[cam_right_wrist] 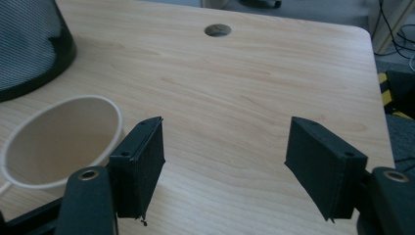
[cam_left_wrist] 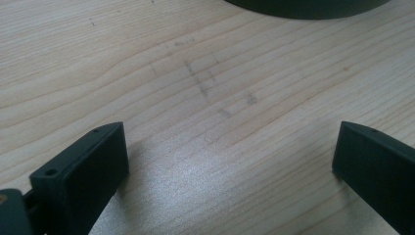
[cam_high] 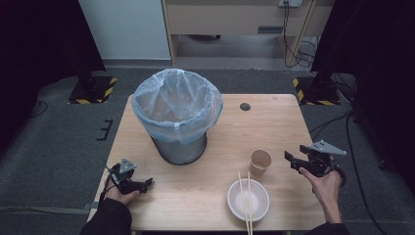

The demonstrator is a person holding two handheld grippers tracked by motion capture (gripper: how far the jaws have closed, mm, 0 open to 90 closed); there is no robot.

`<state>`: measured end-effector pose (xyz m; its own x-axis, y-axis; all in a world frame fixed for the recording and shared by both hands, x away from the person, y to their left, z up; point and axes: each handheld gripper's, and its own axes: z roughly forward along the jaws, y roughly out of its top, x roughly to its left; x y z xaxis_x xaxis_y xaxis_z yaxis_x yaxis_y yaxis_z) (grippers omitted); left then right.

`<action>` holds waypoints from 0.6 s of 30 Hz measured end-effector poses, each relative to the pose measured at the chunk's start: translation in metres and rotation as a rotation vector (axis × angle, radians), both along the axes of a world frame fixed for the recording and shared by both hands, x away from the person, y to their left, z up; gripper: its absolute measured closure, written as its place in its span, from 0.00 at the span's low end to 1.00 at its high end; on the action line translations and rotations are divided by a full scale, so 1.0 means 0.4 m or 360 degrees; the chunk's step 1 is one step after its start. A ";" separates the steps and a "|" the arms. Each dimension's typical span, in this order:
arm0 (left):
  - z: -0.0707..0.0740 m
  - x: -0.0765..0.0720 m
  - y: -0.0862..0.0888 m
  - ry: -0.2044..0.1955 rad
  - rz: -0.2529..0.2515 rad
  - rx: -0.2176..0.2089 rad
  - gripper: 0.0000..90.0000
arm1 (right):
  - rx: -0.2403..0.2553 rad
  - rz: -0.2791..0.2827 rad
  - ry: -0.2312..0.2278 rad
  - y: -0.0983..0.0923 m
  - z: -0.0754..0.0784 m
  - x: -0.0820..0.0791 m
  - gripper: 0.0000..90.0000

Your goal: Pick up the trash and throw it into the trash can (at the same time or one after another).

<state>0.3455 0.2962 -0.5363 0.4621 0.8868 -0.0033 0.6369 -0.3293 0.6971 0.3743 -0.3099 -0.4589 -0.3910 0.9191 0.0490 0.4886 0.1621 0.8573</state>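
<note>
Right gripper (cam_high: pixel 289 159) lifted beside the paper cup (cam_high: pixel 260 163), jaws spread and empty.

The work in hand looks like clearing the table into the lined mesh bin (cam_high: pixel 177 115), and this is the approach to the first pick. The cup stands upright near the table's right side, just behind the white bowl (cam_high: pixel 248 199) that has a pair of chopsticks (cam_high: pixel 246 196) lying across it; in the right gripper view the cup's rim (cam_right_wrist: pixel 63 139) sits just left of the left jaw, not between the pads. The left gripper (cam_high: pixel 144 184) rests low on the wooden table (cam_high: pixel 274 122) in front of the bin, jaws wide apart over bare wood. Next, the right gripper likely needs to shift toward the cup until the wall is between the jaws, then close gently so the paper does not crush.
</note>
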 end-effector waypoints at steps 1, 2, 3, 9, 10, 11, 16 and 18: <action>0.000 0.000 0.000 0.0000 0.0001 0.0000 0.00 | 0.0001 0.0010 -0.0005 0.006 0.007 0.002 0.34; 0.000 0.000 0.000 0.0000 0.0001 0.0000 0.00 | -0.0001 0.0020 -0.0012 0.012 0.014 0.004 0.34; 0.000 0.000 0.000 0.0000 0.0001 0.0000 0.00 | 0.0001 0.0032 -0.0018 0.017 0.021 0.006 0.34; 0.000 0.000 -0.001 -0.0001 0.0006 0.0000 0.00 | 0.0003 0.0085 -0.0054 0.045 0.058 0.027 0.36; 0.000 0.000 -0.001 -0.0001 0.0006 0.0000 0.00 | 0.0003 0.0085 -0.0054 0.045 0.058 0.027 0.36; 0.000 0.000 -0.001 -0.0002 0.0006 -0.0001 0.00 | -0.0002 0.0089 -0.0059 0.048 0.063 0.030 0.36; 0.000 0.000 -0.002 -0.0002 0.0008 0.0000 0.00 | -0.0002 0.0149 -0.0056 0.072 0.082 0.045 0.41; 0.000 0.000 -0.002 -0.0002 0.0009 0.0000 0.00 | -0.0005 0.0172 -0.0040 0.081 0.083 0.050 0.43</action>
<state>0.3456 0.2955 -0.5364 0.4572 0.8894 -0.0029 0.6378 -0.3255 0.6980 0.3941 -0.2774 -0.4259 -0.4892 0.8715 0.0350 0.4461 0.2156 0.8686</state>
